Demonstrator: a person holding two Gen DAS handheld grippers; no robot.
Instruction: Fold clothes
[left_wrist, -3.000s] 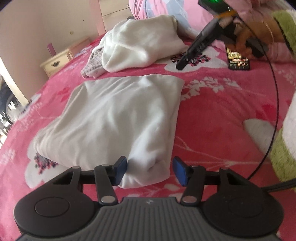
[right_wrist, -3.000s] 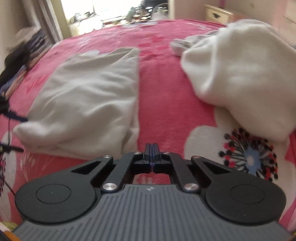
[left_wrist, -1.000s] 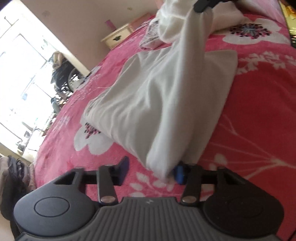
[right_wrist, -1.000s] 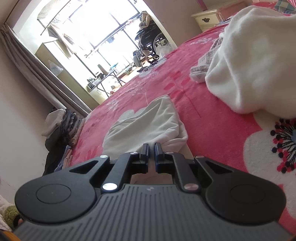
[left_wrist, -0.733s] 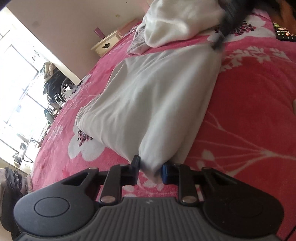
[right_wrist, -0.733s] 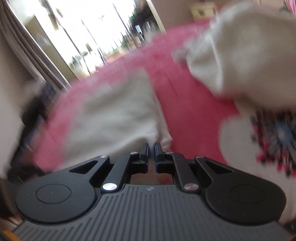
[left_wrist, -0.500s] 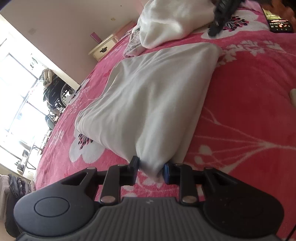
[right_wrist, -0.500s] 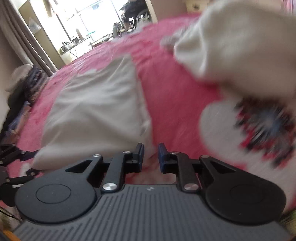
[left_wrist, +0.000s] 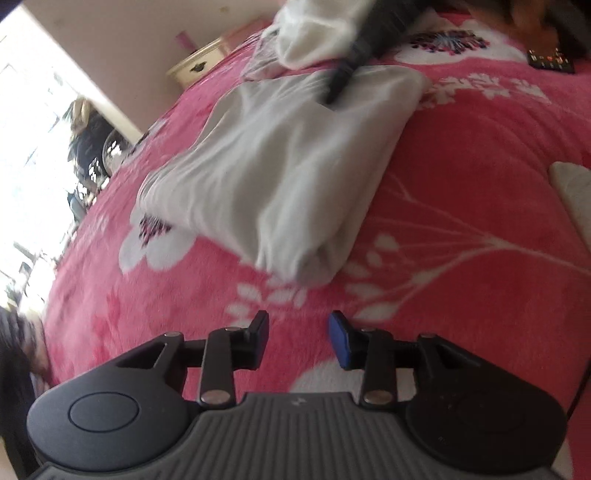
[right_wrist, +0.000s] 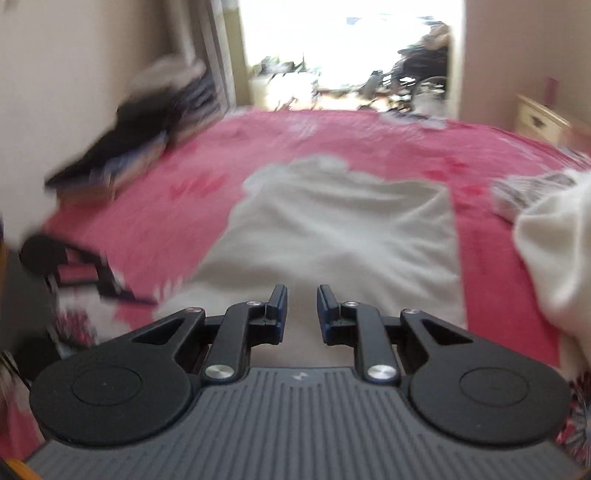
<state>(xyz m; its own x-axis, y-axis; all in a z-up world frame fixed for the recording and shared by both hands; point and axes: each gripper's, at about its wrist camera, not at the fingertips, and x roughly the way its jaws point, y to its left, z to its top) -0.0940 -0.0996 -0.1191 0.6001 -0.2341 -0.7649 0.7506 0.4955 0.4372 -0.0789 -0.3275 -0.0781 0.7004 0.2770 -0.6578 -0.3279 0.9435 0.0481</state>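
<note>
Step in hand: I read this as the pause after a fold. The white garment (left_wrist: 280, 166) lies doubled on the pink floral blanket (left_wrist: 461, 192), and neither tool holds it.

Left gripper (left_wrist: 298, 334): jaws parted and empty, hovering over bare blanket. The garment's near folded corner sits just ahead of the fingertips, apart from them and slightly left of centre.

Right gripper (right_wrist: 301, 308): jaws parted with a narrow gap, nothing between them. It hangs over the garment's opposite end; in the left view its dark tip (left_wrist: 341, 79) is on or just above the far edge. I cannot tell whether it touches.

Doing it well: I would bring both tools to corners of the same edge, bite only the layers I mean to carry, lift together and lay the edge down square so the plush fabric does not bunch.

Watch for: the thick fold at the near corner may slip out of a shallow bite.

Elsewhere: a pile of unfolded white laundry (left_wrist: 314, 33) sits just beyond the garment; a phone (left_wrist: 552, 61) lies well apart on the blanket.
</note>
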